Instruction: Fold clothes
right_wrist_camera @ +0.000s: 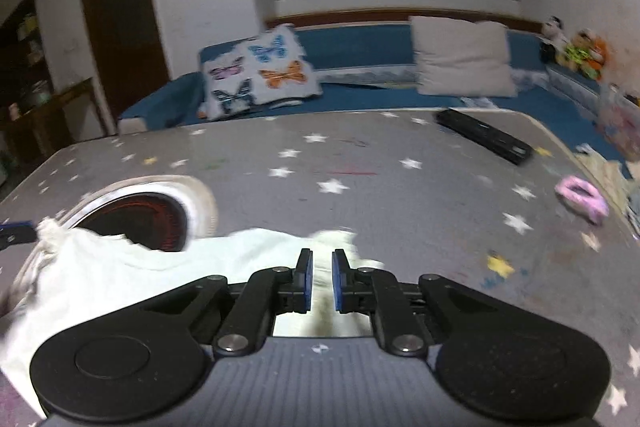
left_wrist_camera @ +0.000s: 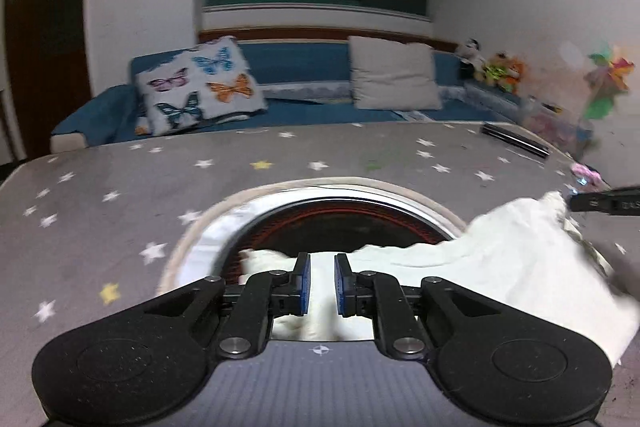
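Observation:
A white garment (left_wrist_camera: 500,259) lies rumpled on the grey star-patterned table (left_wrist_camera: 120,195), partly over a round dark inset (left_wrist_camera: 340,223) with a silver rim. In the left wrist view my left gripper (left_wrist_camera: 322,259) has its blue pads close together, with a fold of the garment pinched between them. In the right wrist view my right gripper (right_wrist_camera: 322,255) grips another bunch of the same garment (right_wrist_camera: 120,275). Each view shows the other gripper's black tip at the frame edge, holding a gathered corner of cloth.
A black bar-shaped object (right_wrist_camera: 484,141) lies near the table's far right edge. A pink hair tie (right_wrist_camera: 582,201) sits at the right. Behind the table are a blue sofa (right_wrist_camera: 360,47), a butterfly cushion (right_wrist_camera: 260,71), a plain cushion (right_wrist_camera: 460,59) and soft toys (right_wrist_camera: 580,55).

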Demonstrator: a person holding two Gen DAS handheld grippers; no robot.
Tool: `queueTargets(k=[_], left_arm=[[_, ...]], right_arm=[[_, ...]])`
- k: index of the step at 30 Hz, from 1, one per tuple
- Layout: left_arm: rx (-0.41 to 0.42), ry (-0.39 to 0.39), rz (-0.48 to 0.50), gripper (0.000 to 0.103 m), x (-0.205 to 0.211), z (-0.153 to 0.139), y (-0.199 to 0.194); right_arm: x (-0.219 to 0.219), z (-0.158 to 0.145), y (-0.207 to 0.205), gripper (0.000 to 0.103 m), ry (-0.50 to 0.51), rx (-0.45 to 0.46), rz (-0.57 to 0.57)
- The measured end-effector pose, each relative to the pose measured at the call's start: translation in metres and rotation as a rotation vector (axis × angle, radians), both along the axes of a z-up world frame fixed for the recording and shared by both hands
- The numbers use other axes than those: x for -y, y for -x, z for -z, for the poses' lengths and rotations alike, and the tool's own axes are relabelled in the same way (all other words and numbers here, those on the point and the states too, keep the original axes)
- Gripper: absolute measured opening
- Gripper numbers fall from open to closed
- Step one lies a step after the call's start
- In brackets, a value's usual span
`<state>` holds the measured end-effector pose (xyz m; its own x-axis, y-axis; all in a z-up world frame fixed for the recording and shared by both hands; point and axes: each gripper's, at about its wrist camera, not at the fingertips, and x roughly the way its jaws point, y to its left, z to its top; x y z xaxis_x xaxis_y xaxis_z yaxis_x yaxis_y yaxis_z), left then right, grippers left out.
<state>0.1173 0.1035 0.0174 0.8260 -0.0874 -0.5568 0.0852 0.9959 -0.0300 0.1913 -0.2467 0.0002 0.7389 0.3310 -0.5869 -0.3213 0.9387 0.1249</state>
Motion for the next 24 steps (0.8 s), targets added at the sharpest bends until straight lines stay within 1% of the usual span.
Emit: queueTargets(k=[2, 5, 9, 13, 16, 19, 21, 24], left_arm=[[-0.03, -0.008, -0.007, 0.014, 0.002, 0.007, -0.012], [-0.065, -0.007, -0.046, 0.014, -0.005, 0.018, -0.027], [-0.094, -0.003, -0.089, 0.013, -0.021, 0.032, -0.036], [-0.09, 0.011, -0.092, 0.013, -0.026, 0.037, -0.033], [-0.076, 0.007, -0.096, 0.013, -0.022, 0.031, -0.031], [-0.049, 0.012, -0.07, 0.013, -0.013, 0.021, -0.029], [-0.041, 0.016, -0.042, 0.014, -0.006, 0.017, -0.03], [-0.053, -0.008, -0.001, 0.015, 0.004, 0.02, -0.035]], right_arm=[[-0.01, 0.003, -0.004, 0.014, -0.002, -0.009, -0.03], [-0.023, 0.011, -0.014, 0.014, 0.014, -0.022, -0.052], [-0.025, 0.025, -0.029, 0.014, 0.054, -0.048, -0.024], [-0.017, 0.027, -0.033, 0.014, 0.046, -0.062, -0.004], [-0.02, 0.02, -0.03, 0.015, 0.053, -0.047, 0.0], [-0.028, 0.013, -0.03, 0.018, 0.025, -0.033, -0.04], [-0.039, 0.013, -0.031, 0.028, 0.024, -0.031, -0.082], [-0.056, 0.019, -0.036, 0.032, 0.049, -0.055, -0.122]])
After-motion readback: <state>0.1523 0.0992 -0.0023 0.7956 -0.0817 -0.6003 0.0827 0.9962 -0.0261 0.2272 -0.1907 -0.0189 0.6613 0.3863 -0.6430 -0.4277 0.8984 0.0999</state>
